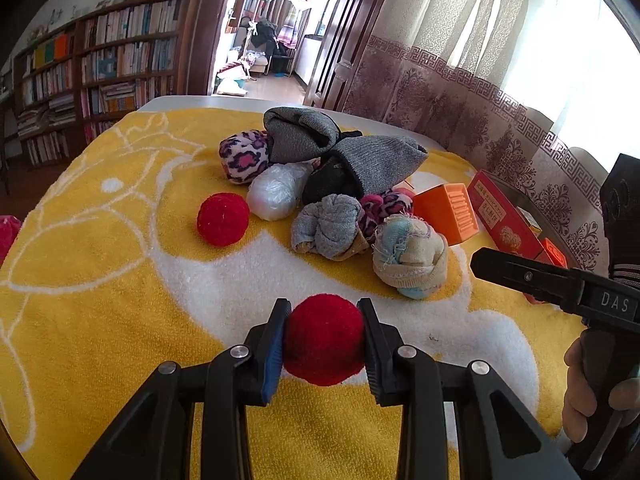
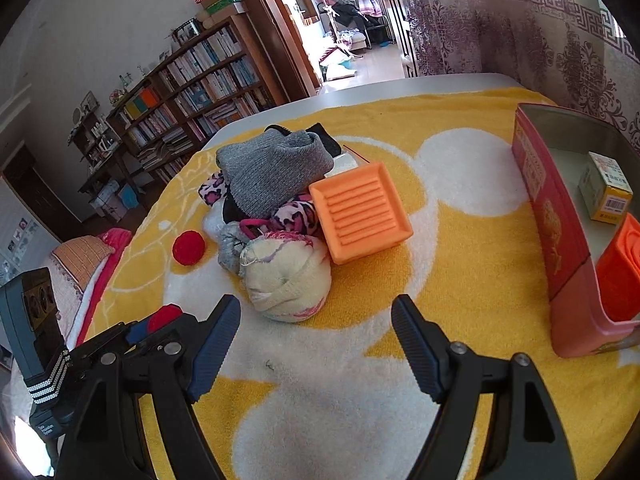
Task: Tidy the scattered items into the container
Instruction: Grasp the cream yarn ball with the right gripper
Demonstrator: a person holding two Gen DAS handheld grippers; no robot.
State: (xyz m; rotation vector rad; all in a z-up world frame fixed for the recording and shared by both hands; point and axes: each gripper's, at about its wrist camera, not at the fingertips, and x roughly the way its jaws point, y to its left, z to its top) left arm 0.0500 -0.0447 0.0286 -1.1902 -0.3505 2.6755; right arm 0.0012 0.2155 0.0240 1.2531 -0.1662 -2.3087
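Note:
My left gripper is shut on a red fuzzy ball, low over the yellow towel. In the right wrist view the left gripper and its ball show at the lower left. My right gripper is open and empty, just in front of a cream rolled sock ball. A second red ball lies by a pile of rolled socks and grey knit items. The red box container stands at the right, holding a small yellow carton and an orange item.
An orange ribbed block lies between the sock pile and the red box. A pink pillow lies off the left edge. Bookshelves stand behind, curtains to the right. The right gripper's arm crosses the left wrist view.

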